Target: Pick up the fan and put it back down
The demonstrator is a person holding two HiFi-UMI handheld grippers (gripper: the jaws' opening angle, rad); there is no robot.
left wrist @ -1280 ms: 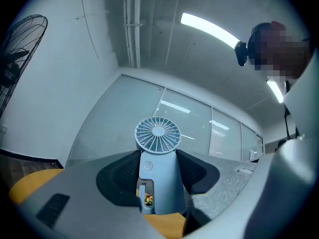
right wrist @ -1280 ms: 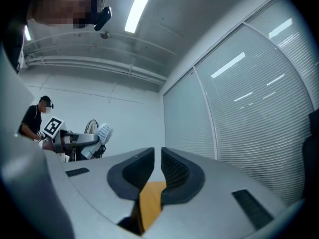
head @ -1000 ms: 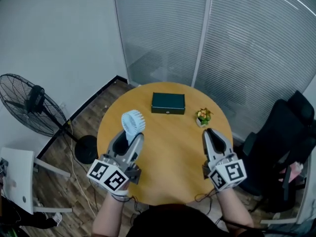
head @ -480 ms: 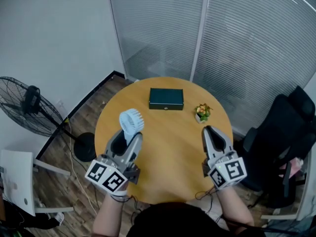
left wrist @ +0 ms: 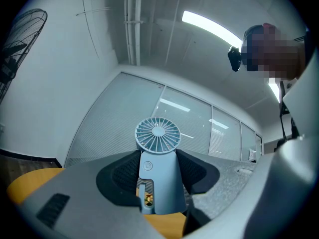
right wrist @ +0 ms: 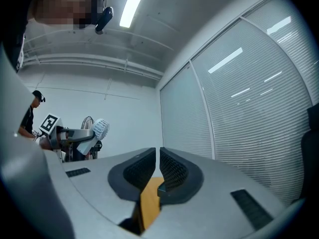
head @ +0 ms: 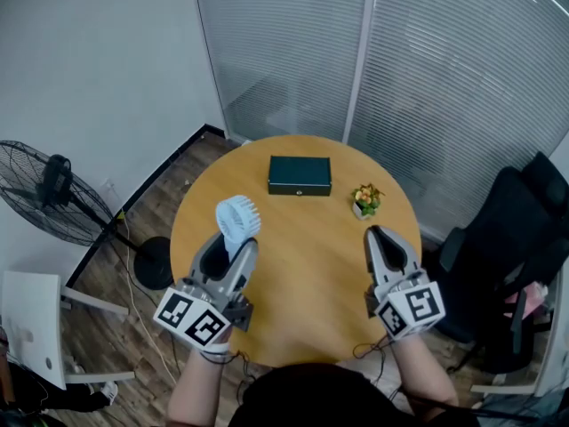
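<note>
A small pale-blue hand fan (head: 238,220) is held upright above the left part of the round wooden table (head: 302,274). My left gripper (head: 233,249) is shut on the fan's handle, and its round grille stands above the jaws. In the left gripper view the fan (left wrist: 158,135) fills the gap between the dark pads of my left gripper (left wrist: 158,177). My right gripper (head: 384,241) hovers over the table's right side; its jaws are closing, with only a thin slit left and nothing between them (right wrist: 159,169). From the right gripper view the held fan (right wrist: 100,129) shows far left.
A dark green box (head: 300,175) and a little potted plant (head: 364,202) sit at the table's far side. A black standing fan (head: 52,196) and a white chair (head: 28,320) are on the floor to the left. A black office chair (head: 520,238) stands right.
The head view has shifted a little. Both grippers keep their places over the table, and the fan stays in the left gripper.
</note>
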